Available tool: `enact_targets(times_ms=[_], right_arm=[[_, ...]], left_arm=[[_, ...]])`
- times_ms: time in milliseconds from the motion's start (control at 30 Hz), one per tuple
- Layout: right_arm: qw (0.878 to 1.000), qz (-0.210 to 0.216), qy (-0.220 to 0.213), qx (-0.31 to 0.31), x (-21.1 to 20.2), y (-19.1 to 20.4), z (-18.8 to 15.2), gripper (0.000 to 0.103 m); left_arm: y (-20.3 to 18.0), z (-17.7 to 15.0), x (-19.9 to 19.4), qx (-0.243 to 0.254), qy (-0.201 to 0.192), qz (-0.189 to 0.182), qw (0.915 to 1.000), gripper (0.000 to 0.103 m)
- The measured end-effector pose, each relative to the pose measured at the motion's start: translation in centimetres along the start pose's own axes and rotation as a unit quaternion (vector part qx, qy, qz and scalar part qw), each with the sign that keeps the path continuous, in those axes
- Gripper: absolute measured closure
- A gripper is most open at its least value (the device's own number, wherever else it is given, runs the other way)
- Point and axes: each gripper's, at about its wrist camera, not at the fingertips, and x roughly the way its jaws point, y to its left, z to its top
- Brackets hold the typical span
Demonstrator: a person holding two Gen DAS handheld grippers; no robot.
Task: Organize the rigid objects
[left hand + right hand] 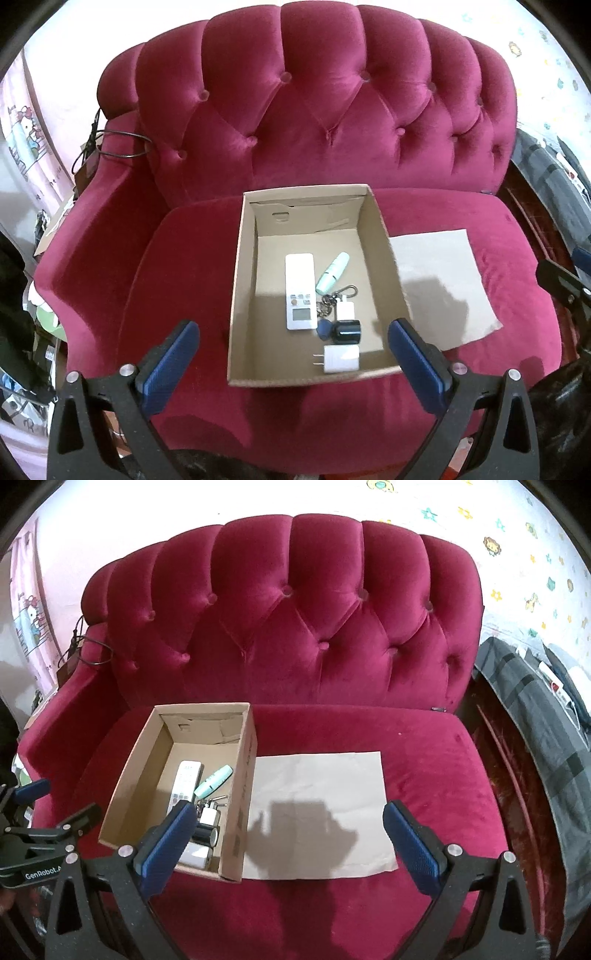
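a red tufted sofa (332, 635) carries 1 open cardboard box (240, 273) touching 1 pale sheet (321, 797).

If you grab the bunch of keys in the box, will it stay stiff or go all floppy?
Probably floppy: the key bunch looks like loose rings and chain links with a clasp, so it would likely dangle and swing. It also lies against the small white charger and beside the remote, so lifting it might drag or nudge them. Metal may slip between jaws.

Bright, overexposed wall (110, 524) along the top of both frames; hard shadows darken the paper sheet (317, 812); strong fisheye bending and dark vignetted corners.
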Motion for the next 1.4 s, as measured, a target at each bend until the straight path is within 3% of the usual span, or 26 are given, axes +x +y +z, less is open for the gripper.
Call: enact_targets(times_ms=[433,700,1400], right_arm=[[0.999,-0.008,-0.012,-0.032,-3.6,-0.1,-2.0,0.0],[0.999,-0.008,-0.008,-0.033,-3.6,-0.4,-2.5,0.0],[0.999,-0.014,-0.016,-0.035,-4.7,0.0,-2.6,0.0]], left_arm=[[-2.8,-2.0,-4.5,0.004,-0.025,0.006,0.9997,0.0],[-4.6,-2.9,-4.7,0.024,-0.022,-0.005,0.9995,0.0],[-5.2,-3.2,-4.9,0.035,-0.02,-0.012,0.9991,0.0]])
